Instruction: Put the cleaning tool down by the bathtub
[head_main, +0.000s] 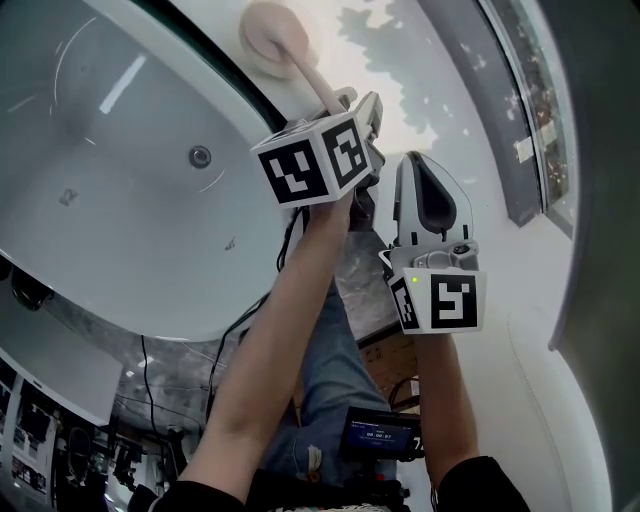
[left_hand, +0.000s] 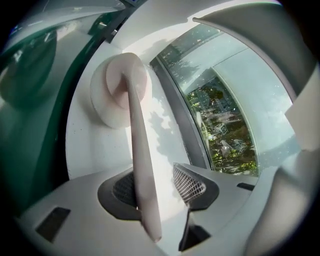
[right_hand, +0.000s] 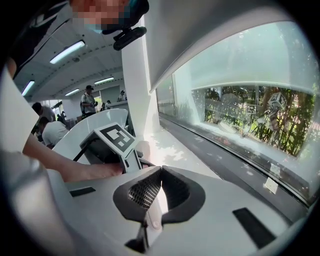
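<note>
Head view: the left arm (head_main: 270, 350) stretches far, the left hand-held gripper (head_main: 366, 106) parted loosely around the cleaning brush (head_main: 272, 40) handle on the surface (head_main: 420, 70) beside the bathtub (head_main: 100, 200); the right hand-held gripper (head_main: 424, 168) hovers nearer, jaws pressed together, empty

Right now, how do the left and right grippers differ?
The left gripper has its jaws apart; the right gripper has them together. The left has the brush handle between its jaws; the right holds nothing. The left reaches over the ledge; the right sits farther back. Both are the same white two-jaw design.
</note>
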